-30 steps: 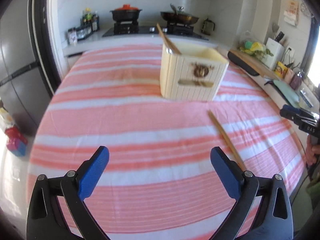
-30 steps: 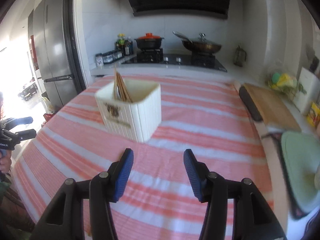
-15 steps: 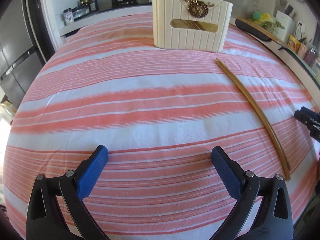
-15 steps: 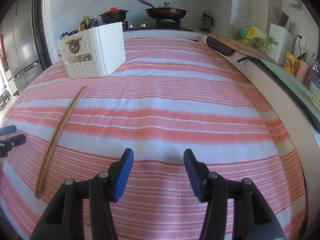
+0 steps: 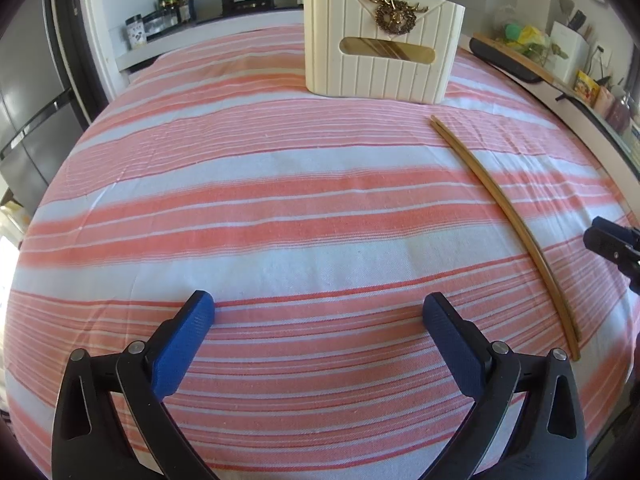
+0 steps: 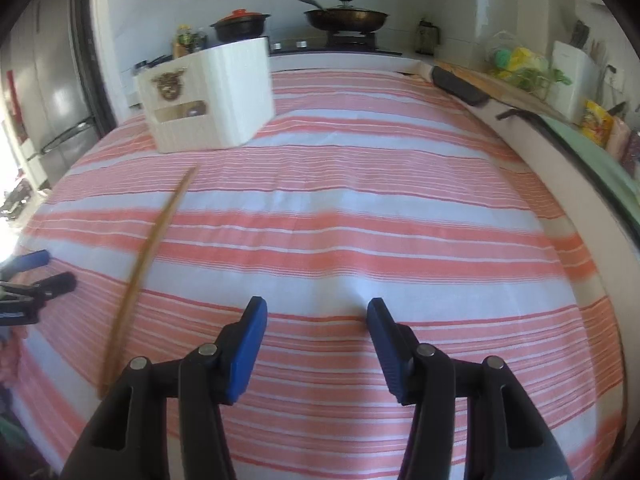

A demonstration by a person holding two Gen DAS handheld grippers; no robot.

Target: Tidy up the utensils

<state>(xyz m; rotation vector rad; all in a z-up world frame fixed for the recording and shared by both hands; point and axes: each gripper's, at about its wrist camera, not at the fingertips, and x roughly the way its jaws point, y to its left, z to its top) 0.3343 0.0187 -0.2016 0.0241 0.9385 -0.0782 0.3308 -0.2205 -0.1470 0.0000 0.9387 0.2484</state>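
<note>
Hovering low over the striped cloth [image 5: 280, 184], the left gripper [image 5: 318, 312] has its jaws spread wide with nothing between the blue pads [image 5: 182, 350]. To its right lie the chopsticks [image 5: 508, 220], a pair resting side by side flat on the cloth, running from near the holder back toward the table's near edge. The cream utensil holder [image 5: 382, 42] stands upright at the far side, apart from the loose pair, with what look like more sticks showing through its slot and over its rim. Further right again, the right gripper [image 6: 316, 316] is released too, its jaws parted over bare cloth and clasping nothing; its fingertips [image 6: 250, 340] sit just right of the near end of the pair. That view is smeared, so whether the pair lies quite parallel there is hard to say.

The likely trouble is the pickup. Thin sticks flat on soft fabric give the pads little to bite: closing from above may pinch cloth along with the wood, or catch one stick and roll the other away. A grip near one end would probably leave the long free end drooping or swinging, and it could strike the holder's rim instead of dropping in. Both grippers sit close to the same pair, so reaching together risks a knock between them.
</note>
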